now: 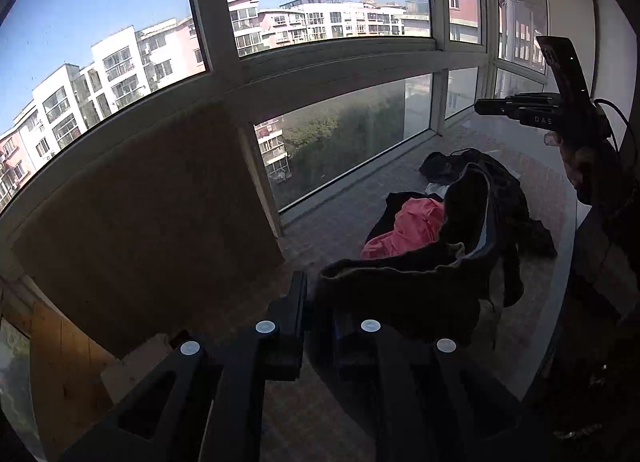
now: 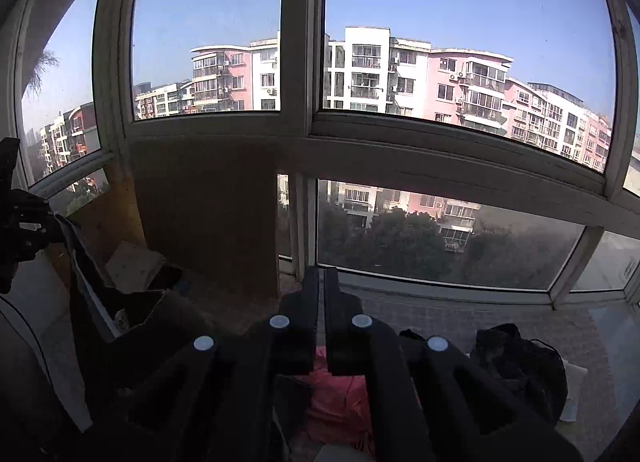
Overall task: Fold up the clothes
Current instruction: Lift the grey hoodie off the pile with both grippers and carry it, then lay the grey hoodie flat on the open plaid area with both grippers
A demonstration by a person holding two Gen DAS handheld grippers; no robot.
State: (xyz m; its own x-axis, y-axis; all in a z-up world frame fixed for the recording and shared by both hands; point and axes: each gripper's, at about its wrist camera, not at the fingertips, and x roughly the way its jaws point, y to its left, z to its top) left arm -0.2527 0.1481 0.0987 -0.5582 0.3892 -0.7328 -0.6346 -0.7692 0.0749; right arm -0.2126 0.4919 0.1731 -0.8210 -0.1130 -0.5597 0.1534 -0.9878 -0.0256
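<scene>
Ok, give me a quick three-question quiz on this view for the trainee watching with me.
1. True or false: the right gripper holds the pink garment.
2. What hangs from the left gripper? A pink garment, B dark garment, C white towel.
3. What leans against the window left of the clothes?

Key: 1 false, it is shut on nothing. 2 B. 3 A brown board.

**One short marking on the right gripper**

The letters "DAS" stand in pale print on the dark side of the right gripper [image 1: 486, 107], seen from the left wrist camera. No other text, number or sign can be read in either view.
</scene>
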